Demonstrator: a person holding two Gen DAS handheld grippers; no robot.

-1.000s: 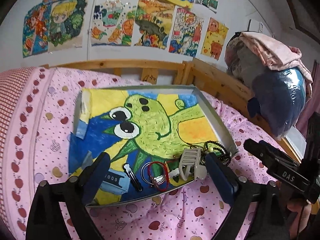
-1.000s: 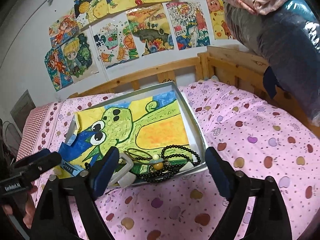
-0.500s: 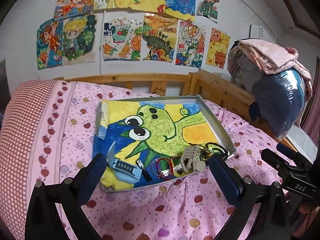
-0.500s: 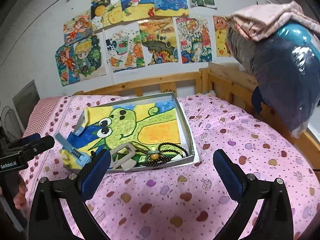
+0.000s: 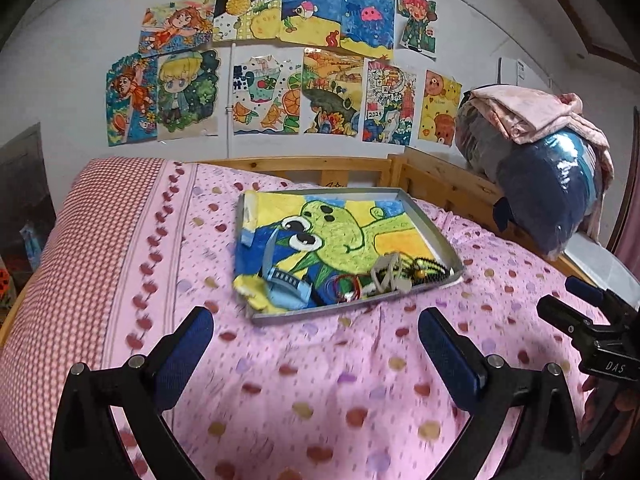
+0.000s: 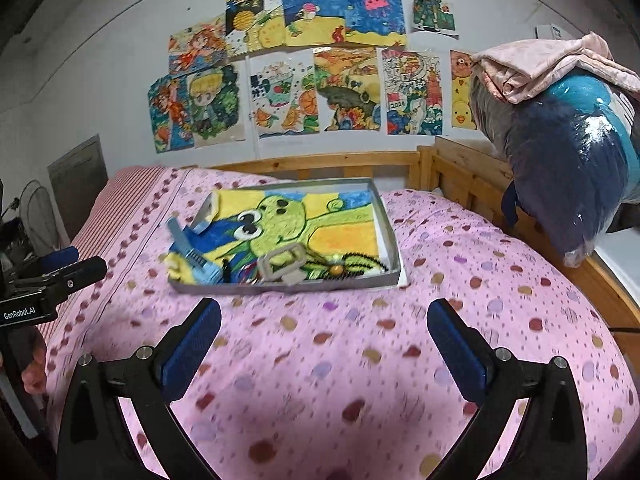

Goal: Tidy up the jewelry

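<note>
On the bed, jewelry (image 5: 384,278) lies heaped along the tray's (image 5: 434,236) near edge, unsorted; left tongs (image 5: 316,344) and right tongs (image 6: 324,336) hang released, empty, well short.

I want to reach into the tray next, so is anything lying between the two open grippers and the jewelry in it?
Only bare bedspread lies before both grippers; the tray's low near wall fronts the black beads.

Lighting: soft, even. Motion blur across pink spotted fabric bedspread (image 5: 320,360); fisheye bending, dark vignette beyond it.
</note>
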